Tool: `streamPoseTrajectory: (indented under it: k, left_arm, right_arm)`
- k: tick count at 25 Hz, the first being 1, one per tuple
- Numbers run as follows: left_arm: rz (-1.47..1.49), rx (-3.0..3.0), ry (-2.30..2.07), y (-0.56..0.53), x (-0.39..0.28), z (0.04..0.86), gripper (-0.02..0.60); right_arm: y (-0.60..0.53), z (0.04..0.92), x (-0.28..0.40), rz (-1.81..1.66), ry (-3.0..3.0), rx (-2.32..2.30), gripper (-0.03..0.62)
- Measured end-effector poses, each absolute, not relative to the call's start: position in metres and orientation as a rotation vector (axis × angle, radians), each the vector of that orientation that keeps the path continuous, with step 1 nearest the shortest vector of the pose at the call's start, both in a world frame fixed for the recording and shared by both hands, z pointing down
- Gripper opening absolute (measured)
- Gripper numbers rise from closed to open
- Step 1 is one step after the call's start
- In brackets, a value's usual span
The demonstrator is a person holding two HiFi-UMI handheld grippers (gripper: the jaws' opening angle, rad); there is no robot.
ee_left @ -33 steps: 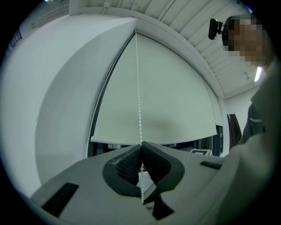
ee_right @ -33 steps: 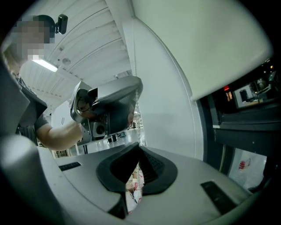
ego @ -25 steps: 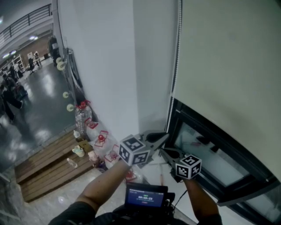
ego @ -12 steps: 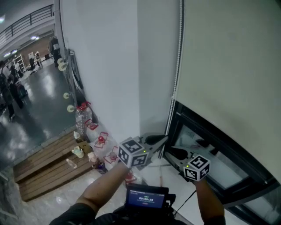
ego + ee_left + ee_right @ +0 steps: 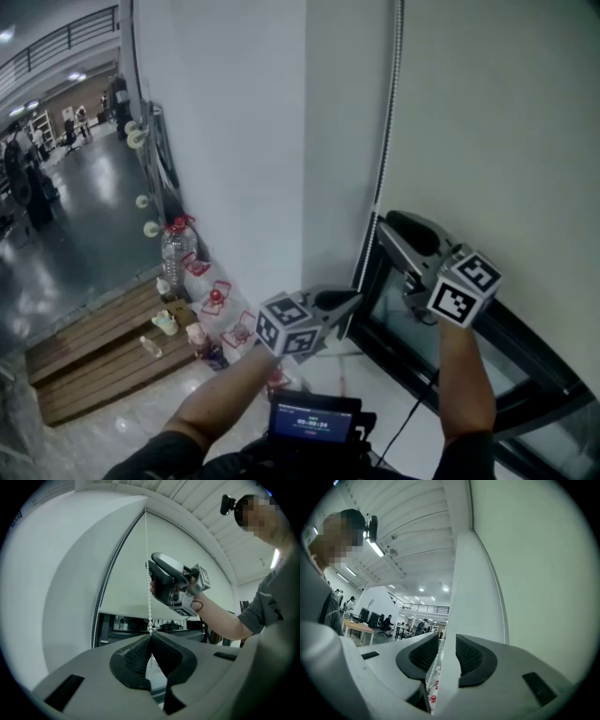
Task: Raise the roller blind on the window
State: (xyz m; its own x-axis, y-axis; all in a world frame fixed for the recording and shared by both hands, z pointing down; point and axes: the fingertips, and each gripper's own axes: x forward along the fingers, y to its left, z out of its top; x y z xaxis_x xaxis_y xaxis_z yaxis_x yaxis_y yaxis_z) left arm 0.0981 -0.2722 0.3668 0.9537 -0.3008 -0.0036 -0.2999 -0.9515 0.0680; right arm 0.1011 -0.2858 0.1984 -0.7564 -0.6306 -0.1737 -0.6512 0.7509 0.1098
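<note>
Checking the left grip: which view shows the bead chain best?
Left gripper view: the bead chain hangs straight into the shut left gripper, beads distinct. Head view shows it as a thin line beside the blind. Right gripper view: no beads discernible.

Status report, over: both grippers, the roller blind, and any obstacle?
Left gripper shut on bead chain. Right gripper jaws just been opening, empty, higher beside the chain. Roller blind partly up, glass showing below. No obstacle seen.
</note>
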Motion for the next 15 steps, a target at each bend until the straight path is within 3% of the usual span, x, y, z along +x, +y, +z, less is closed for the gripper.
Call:
streamPoseTrajectory:
  k: [6, 9, 15]
  left_arm:
    - [-0.019, 3.053, -0.465, -0.271, 0.094, 0.366, -0.005]
    - [-0.019, 3.053, -0.458, -0.274, 0.092, 0.365, -0.005]
    - [-0.04, 3.041, -0.466, -0.277, 0.091, 0.367, -0.005]
  right_arm:
    - [-0.298, 0.162, 0.083, 0.181, 2.817, -0.912, 0.132]
    - [-0.303, 0.158, 0.079, 0.158, 2.815, -0.889, 0.042]
    - [-0.305, 0.161, 0.08, 0.103, 2.804, -0.882, 0.006]
